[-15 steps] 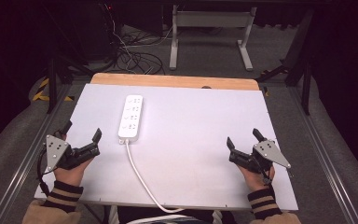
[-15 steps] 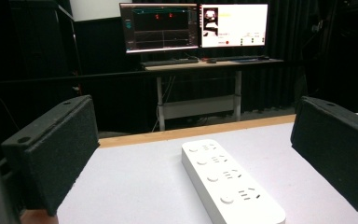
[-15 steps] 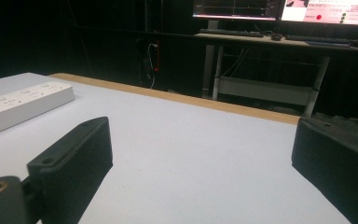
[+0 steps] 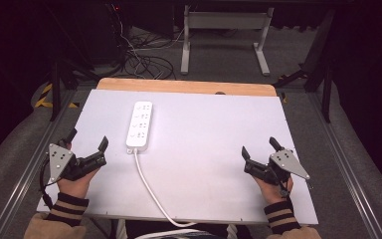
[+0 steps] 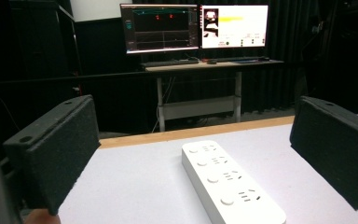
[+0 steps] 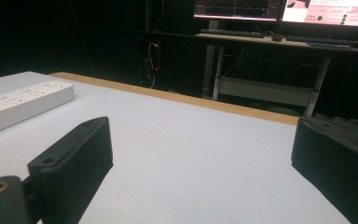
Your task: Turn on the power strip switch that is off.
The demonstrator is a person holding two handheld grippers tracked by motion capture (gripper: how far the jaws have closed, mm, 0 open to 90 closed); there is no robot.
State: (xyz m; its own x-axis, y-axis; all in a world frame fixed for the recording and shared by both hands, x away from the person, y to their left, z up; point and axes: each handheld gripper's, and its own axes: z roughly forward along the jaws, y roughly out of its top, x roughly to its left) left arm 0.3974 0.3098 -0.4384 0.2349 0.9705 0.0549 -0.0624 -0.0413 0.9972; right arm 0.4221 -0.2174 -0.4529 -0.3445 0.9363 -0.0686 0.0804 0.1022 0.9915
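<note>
A white power strip [image 4: 140, 124] lies on the white table top [image 4: 214, 139], left of the middle, its white cable [image 4: 151, 191] running to the near edge. My left gripper [image 4: 86, 140] rests at the table's near left, open, nothing between its jaws. In the left gripper view the power strip [image 5: 230, 184] lies just ahead, between the wide-apart jaws [image 5: 205, 158]. At the near right my right gripper [image 4: 259, 148] is open and empty too. The right gripper view shows the power strip [image 6: 21, 105] far off to the left of its gripper [image 6: 205, 154].
A wooden strip [image 4: 186, 87] borders the table's far edge. Beyond it stand a desk frame [image 4: 224, 35] and floor cables [image 4: 139, 59]. Two lit monitors [image 5: 193, 25] sit on that desk. Metal rails [image 4: 338, 149] run along both sides of the table.
</note>
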